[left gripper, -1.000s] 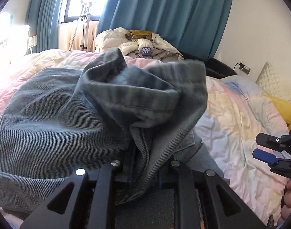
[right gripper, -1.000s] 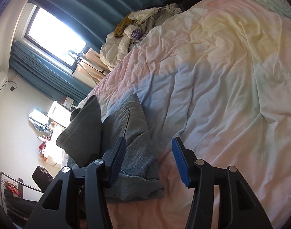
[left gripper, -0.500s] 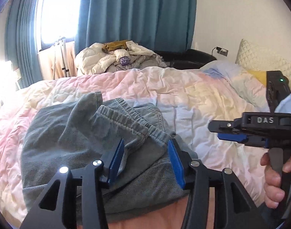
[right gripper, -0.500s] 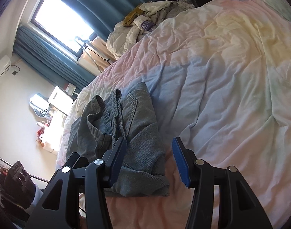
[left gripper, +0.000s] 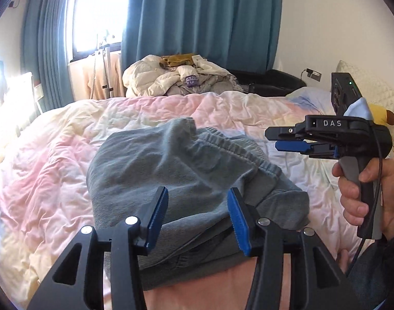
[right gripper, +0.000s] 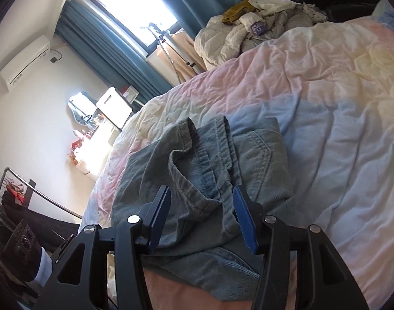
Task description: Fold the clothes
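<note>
Grey-blue folded jeans (left gripper: 186, 180) lie in a rough bundle on the pastel bed cover (left gripper: 55, 160), waistband toward the far side. My left gripper (left gripper: 197, 214) hovers open just above the near edge of the jeans, holding nothing. In the left wrist view the right gripper (left gripper: 279, 139) appears at the right, held in a hand (left gripper: 362, 196), above the bed beside the jeans. In its own view the right gripper (right gripper: 201, 211) stands open over the jeans (right gripper: 222, 170), its blue pads clear of the cloth.
A heap of unfolded clothes (left gripper: 181, 80) sits at the far end of the bed before teal curtains (left gripper: 204, 15). Pillows (left gripper: 377, 98) lie at the right. A clothes rack (right gripper: 21, 201) and a dresser (right gripper: 111, 108) stand left of the bed.
My left gripper let go of the lifted jeans, which dropped into a bundle on the bed, and it drew back and up. The right gripper swung over toward the jeans.
</note>
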The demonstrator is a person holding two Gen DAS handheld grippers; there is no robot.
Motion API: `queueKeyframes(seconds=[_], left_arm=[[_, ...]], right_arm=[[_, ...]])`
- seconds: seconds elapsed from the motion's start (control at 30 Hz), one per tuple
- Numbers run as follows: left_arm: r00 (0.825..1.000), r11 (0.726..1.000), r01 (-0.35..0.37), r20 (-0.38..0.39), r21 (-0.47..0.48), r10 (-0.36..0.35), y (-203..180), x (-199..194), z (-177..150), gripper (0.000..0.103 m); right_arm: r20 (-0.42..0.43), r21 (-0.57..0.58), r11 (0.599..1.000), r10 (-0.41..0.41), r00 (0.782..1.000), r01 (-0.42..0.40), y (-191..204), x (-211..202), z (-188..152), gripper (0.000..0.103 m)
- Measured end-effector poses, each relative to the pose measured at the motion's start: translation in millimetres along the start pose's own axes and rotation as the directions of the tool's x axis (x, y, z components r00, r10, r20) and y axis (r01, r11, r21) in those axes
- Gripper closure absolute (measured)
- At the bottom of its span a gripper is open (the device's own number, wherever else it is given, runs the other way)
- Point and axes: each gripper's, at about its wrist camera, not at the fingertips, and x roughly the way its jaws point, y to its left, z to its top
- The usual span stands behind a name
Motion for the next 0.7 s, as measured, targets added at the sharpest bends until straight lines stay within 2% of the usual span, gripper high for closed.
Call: queueKeyframes(seconds=[0.2,0.33,0.53,0.63,0.7], left_arm=[[0.999,0.995,-0.017,-0.039,-0.101,0.013,31.3,24.7,-8.7,0.054],[0.998,0.991,-0.025,-0.060,-0.134,0.018,42.9,40.5,-8.6,0.054],[0.996,0.991,-0.063,-0.072,-0.114,0.055,37.4,54.1,-12.8,0.054],[0.995,0.993,-0.057,-0.086,-0.102,0.048,31.3,56.0,-13.7,0.054],[0.995,0.993,-0.055,-0.094,-0.108,0.045,30.2,56.1,-14.7,0.054]], right_arm=[[-0.063,-0.166,0.986,0.000,0.998,-0.010,19.9,49.2,15.8,0.052],[-0.096,-0.154,0.988,-0.002,0.995,-0.013,15.9,68.9,16.1,0.052],[-0.105,-0.171,0.985,-0.005,0.994,-0.013,15.5,87.1,16.7,0.054],[-0.116,-0.205,0.979,-0.039,0.992,0.014,19.1,95.9,11.8,0.064],[-0.127,-0.247,0.968,-0.087,0.988,0.053,23.3,100.4,6.6,0.081]])
